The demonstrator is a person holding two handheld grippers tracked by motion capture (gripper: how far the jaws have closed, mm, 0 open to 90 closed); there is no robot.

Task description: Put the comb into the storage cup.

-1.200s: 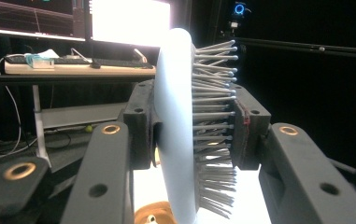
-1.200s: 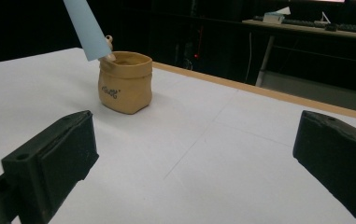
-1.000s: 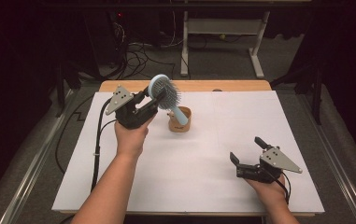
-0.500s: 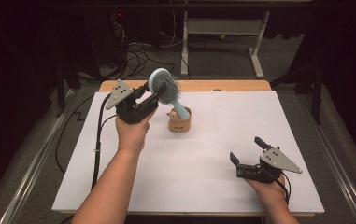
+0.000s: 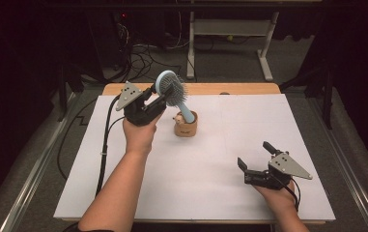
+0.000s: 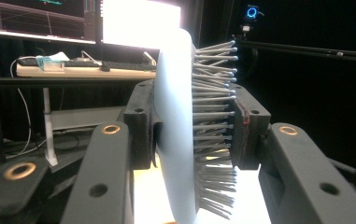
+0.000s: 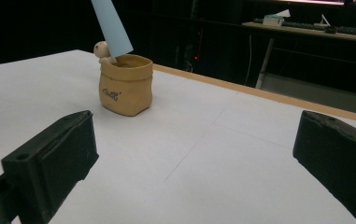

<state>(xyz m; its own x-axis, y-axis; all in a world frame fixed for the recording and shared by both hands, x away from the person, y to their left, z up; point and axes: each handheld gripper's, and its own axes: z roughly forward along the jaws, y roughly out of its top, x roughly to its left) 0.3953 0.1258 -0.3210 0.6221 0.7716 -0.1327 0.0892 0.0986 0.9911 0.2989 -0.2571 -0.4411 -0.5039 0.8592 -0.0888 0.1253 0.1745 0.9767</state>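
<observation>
A light blue hairbrush (image 5: 172,87) with grey bristles is tilted in the air at the back left of the table. My left gripper (image 5: 164,94) is shut on its round head. In the left gripper view the jaws press the brush (image 6: 180,130) from its back and its bristle side. Its handle (image 7: 110,25) slants down to the mouth of a small tan sack-shaped pot (image 5: 185,125), and the tip hangs just over the rim of the pot (image 7: 125,84). My right gripper (image 5: 255,154) rests open near the front right, holding nothing.
A white sheet (image 5: 230,193) covers the wooden table (image 5: 249,89). A tiny figure (image 7: 102,49) perches on the pot's rim. A black cable (image 5: 105,140) trails from the left gripper along the left side. Desk legs and cables stand on the floor beyond the far edge.
The left gripper has lifted the brush slightly, drawing the handle tip up toward the pot's rim. The right gripper has stayed in place.
</observation>
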